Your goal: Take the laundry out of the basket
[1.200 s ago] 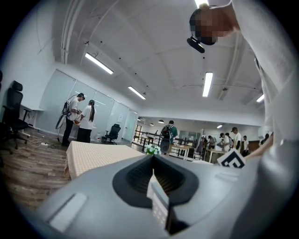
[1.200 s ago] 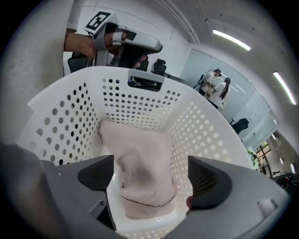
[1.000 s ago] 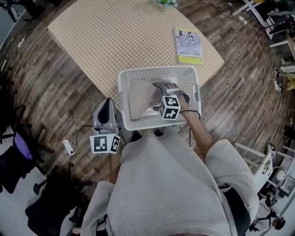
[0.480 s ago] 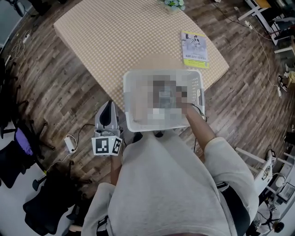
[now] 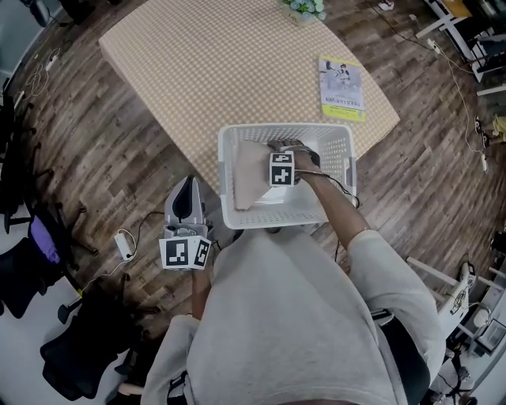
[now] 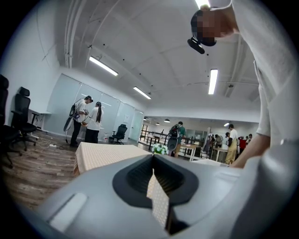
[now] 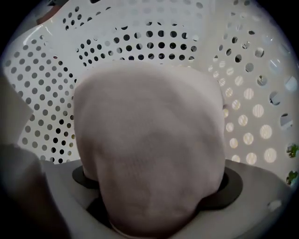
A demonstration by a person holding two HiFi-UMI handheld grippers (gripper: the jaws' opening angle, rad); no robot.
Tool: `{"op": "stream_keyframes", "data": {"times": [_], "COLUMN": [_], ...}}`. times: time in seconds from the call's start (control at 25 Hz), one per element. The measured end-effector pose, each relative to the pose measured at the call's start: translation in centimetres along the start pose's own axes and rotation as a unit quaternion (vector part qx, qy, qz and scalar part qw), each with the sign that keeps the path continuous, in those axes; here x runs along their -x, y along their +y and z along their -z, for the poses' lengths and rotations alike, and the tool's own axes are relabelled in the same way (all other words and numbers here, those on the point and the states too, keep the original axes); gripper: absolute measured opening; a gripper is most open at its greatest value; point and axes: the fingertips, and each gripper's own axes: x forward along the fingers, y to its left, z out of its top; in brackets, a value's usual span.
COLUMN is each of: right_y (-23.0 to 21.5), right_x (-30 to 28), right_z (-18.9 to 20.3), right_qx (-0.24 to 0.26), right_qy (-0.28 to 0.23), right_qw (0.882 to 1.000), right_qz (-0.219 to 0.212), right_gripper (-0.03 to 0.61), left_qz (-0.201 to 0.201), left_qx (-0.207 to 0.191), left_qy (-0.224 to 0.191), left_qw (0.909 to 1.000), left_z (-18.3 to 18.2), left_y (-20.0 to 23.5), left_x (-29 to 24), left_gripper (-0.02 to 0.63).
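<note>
Since a second ago the right tool (image 5: 291, 147) has sunk deeper into the basket (image 5: 285, 128), which sits at the worktop's (image 5: 198, 71) near edge. The laundry (image 5: 249, 170) — a beige cloth — lies along the basket's left wall, its long axis front to back, and a bunch of it fills the right tool's wide-spread jaws. The way out looks clear straight up. The left tool (image 5: 186, 190) — pressed together, empty — hangs outside the basket's left wall.

Checkered table (image 5: 221, 71) bears a booklet (image 5: 342, 87) and flowers (image 5: 304, 8).
</note>
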Motion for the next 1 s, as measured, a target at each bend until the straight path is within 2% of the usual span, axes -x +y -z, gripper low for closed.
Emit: {"op": "stream_keyframes", "data": {"times": [0.16,0.24,0.28,0.36,0.4,0.56,0.68,0.84,1.0], "right_y": [0.0,0.4,0.9,2.1,2.7,4.2,4.6,4.5,2.2], "right_x": [0.1,0.4,0.7,1.0,1.1,1.2,1.4,1.8,3.5], "right_z": [0.0,-0.1,-0.2,-0.5,-0.6,-0.4,-0.3,0.0,-0.1], "right_qx": [0.002,0.009,0.015,0.030,0.035,0.018,-0.004,-0.023,-0.005], "right_qy": [0.002,0.004,0.007,0.012,0.014,0.006,-0.008,-0.015,-0.012], "right_qw": [1.000,1.000,1.000,0.999,0.999,1.000,1.000,0.998,0.992], "right_qz": [0.004,0.003,0.001,-0.002,0.000,0.015,0.030,0.059,0.125], "right_gripper": [0.594,0.561,0.520,0.367,0.323,0.203,0.172,0.161,0.149], "left_qz": [0.009,0.011,0.010,0.009,0.009,0.014,0.019,0.015,0.009], "left_qx": [-0.001,-0.001,-0.001,0.001,0.002,0.002,0.001,0.000,-0.004], "left_qy": [-0.003,-0.004,-0.004,-0.005,-0.006,-0.013,-0.017,-0.022,-0.030], "left_qw": [1.0000,0.9999,0.9999,0.9999,0.9999,0.9998,0.9997,0.9996,0.9995], "left_z": [-0.1,-0.2,-0.2,-0.3,-0.3,-0.5,-0.7,-1.1,-1.6], "left_y": [-0.6,-0.8,-0.7,-0.6,-0.6,-1.1,-2.0,-2.2,-2.0], "left_x": [-0.5,-0.5,-0.5,-0.4,-0.4,-0.2,-0.1,0.6,1.4], "left_gripper": [0.011,0.011,0.011,0.011,0.011,0.011,0.011,0.011,0.011]}}
